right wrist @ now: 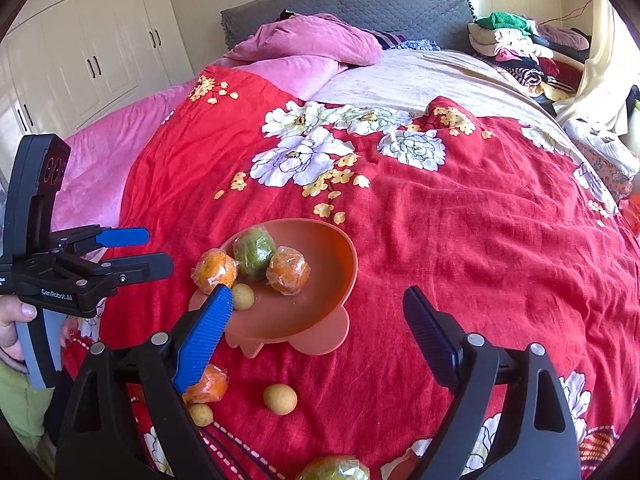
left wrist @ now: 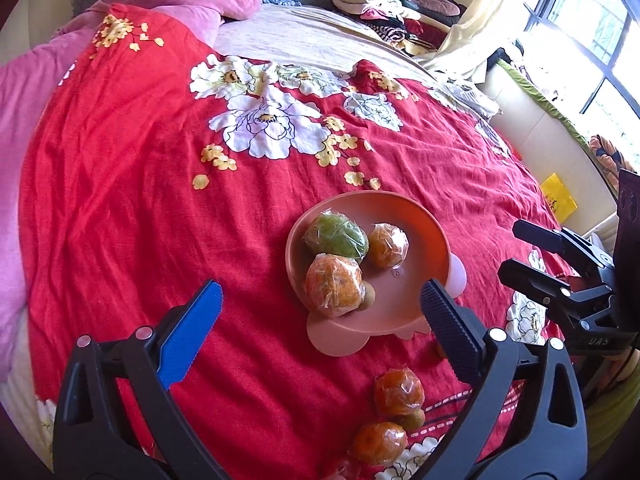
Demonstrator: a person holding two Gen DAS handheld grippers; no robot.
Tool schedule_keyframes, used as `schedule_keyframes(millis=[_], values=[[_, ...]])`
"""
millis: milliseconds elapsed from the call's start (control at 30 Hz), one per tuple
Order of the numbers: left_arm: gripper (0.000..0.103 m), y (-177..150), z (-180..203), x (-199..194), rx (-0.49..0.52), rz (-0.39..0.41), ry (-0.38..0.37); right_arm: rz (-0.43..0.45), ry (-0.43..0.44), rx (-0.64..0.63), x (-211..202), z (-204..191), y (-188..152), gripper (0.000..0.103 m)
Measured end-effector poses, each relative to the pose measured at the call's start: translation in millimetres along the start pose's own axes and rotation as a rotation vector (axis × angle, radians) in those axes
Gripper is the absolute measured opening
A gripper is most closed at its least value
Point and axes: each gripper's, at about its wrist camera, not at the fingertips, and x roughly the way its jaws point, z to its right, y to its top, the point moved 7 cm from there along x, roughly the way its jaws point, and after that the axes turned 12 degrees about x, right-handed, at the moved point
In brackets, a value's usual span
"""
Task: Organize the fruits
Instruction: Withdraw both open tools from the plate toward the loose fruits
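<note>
Hovering empty and wide open, the right gripper (right wrist: pixel 320 316) has a loose round fruit (right wrist: pixel 280 398) just below its fingertips; the left gripper (left wrist: pixel 320 300), likewise open, seems farther off.

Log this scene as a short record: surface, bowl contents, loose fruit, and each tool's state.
surface: red floral bedspread
bowl: pink bowl on the bedspread
in bowl: one green wrapped fruit, two orange wrapped fruits, one small tan round fruit
loose fruit: tan ball, a smaller tan one, an orange wrapped fruit partly hidden, a green-yellow wrapped fruit at the bottom edge
left tool: open, nothing between the fingers
right tool: open, nothing held
</note>
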Motion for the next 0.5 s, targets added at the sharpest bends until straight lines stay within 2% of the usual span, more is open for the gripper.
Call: schedule_keyframes(millis=[500], values=[[0.093, -14, 6, -22, 0.012, 0.014, 0.002, 0.017, 0.005, -0.012, -21, -11, -11, 0.09]])
